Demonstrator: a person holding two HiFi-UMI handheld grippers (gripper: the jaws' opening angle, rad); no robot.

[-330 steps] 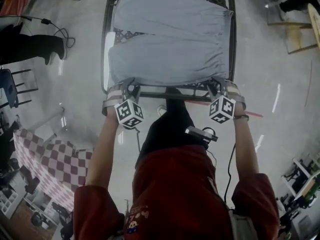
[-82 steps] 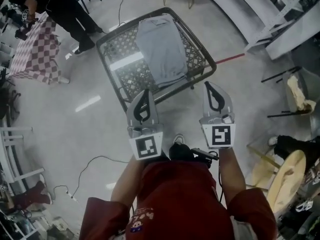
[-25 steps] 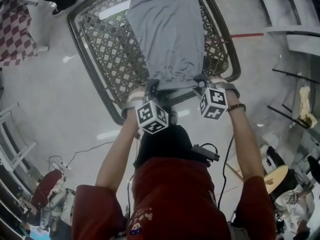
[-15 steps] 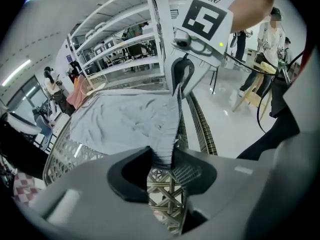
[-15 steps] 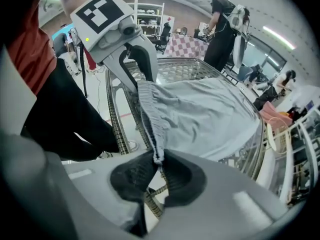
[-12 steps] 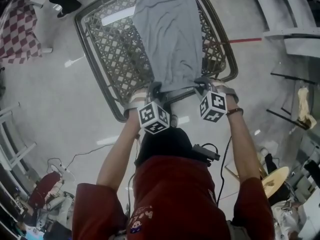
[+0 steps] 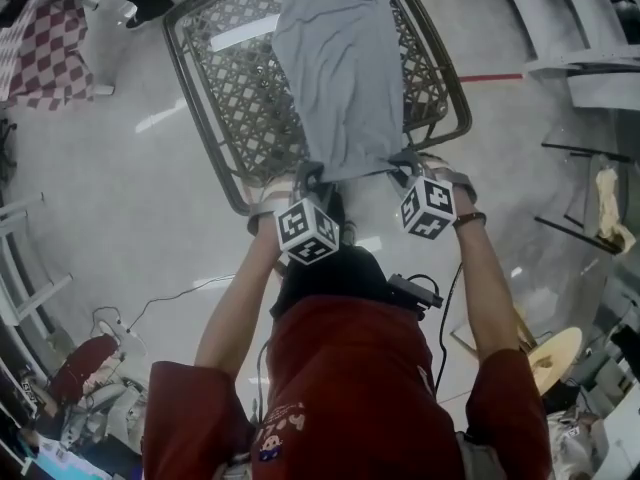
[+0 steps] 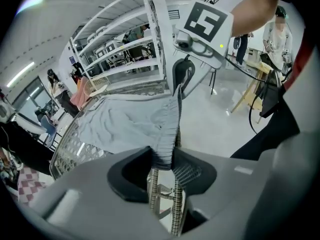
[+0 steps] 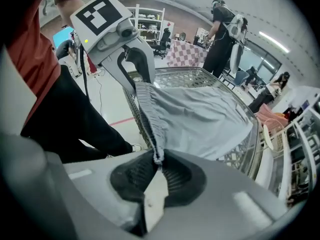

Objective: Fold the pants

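**Q:** State of the fingers on the left gripper (image 8: pixel 162 158) and the right gripper (image 9: pixel 157 159)?

**A:** Both pairs had just been closing and were pinched shut on the waistband (image 9: pixel 150 116), one at each near corner. The edge was thereby held stretched between them.

**Q:** Position of the pants (image 7: pixel 340 78)?

**A:** They were laid lengthwise on the lattice bench (image 7: pixel 200 98), legs doubled together, with the near end gathered up at the rim. The two-corner hold was judged suited to carrying the waistband toward the far hems.
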